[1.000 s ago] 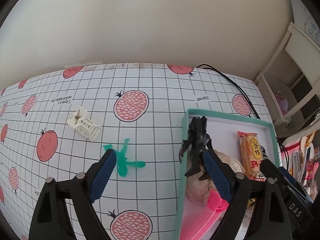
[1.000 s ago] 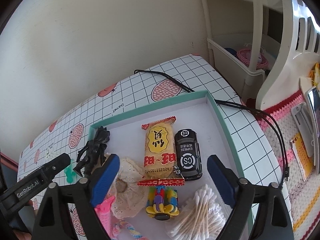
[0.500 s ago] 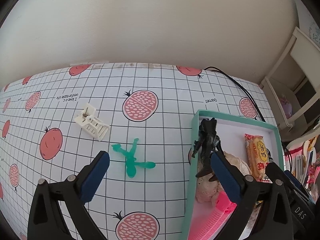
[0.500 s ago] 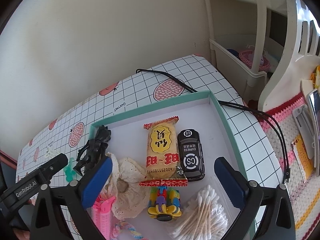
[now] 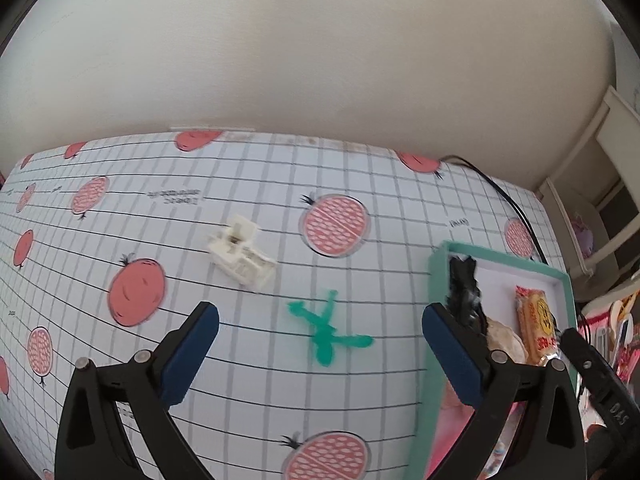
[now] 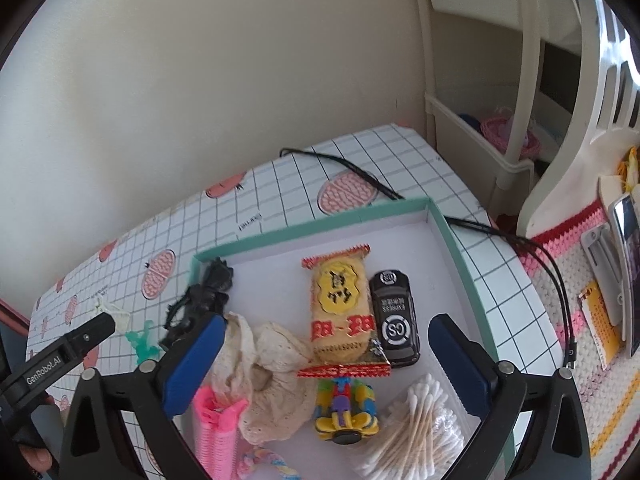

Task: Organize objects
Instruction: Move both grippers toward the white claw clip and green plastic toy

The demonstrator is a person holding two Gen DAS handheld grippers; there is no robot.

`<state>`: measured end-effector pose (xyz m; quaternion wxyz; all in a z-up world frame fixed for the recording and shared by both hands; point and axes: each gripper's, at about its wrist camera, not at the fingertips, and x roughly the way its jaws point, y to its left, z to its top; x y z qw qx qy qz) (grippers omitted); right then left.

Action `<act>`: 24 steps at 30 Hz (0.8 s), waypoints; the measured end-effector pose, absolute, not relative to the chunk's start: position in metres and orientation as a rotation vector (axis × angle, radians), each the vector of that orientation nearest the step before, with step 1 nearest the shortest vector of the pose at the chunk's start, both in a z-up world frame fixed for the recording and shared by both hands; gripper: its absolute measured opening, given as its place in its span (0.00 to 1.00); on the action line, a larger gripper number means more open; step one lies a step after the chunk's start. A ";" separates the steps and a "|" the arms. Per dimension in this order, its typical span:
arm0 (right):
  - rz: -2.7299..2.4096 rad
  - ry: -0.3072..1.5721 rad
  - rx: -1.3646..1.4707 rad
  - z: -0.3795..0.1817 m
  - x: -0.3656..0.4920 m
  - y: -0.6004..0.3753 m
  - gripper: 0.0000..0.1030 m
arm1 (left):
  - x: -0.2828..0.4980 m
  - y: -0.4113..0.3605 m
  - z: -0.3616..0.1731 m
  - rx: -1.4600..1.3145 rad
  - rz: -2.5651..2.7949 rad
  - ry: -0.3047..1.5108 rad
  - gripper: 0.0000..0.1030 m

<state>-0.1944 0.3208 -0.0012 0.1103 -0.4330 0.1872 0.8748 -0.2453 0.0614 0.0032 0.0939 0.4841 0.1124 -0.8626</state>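
Both my claws gape wide and empty, left gripper (image 5: pixel 320 334) over the green plastic toy figure (image 5: pixel 327 330), right gripper (image 6: pixel 326 346) over the teal-rimmed cardboard box (image 6: pixel 448 236).

A black cable (image 6: pixel 472 226) is draped across the grid-print tablecloth with pomegranates (image 5: pixel 360 184). A white shelf unit (image 6: pixel 476 136) with a pink basket (image 6: pixel 506 136) is parked by the wall (image 5: pixel 320 48), and a crocheted mat (image 6: pixel 576 280) is spread nearby.
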 end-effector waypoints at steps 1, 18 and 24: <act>2.580 0.549 -1.264 0.001 -0.194 0.318 1.00 | -0.245 0.055 0.004 1.424 -2.557 0.350 0.99; 2.883 0.343 -1.368 0.018 -0.229 0.202 1.00 | -0.251 -0.021 -0.014 1.446 -2.528 0.486 1.00; 2.908 0.244 -1.456 0.005 -0.240 0.168 0.94 | -0.259 -0.021 -0.019 1.483 -2.547 0.385 1.00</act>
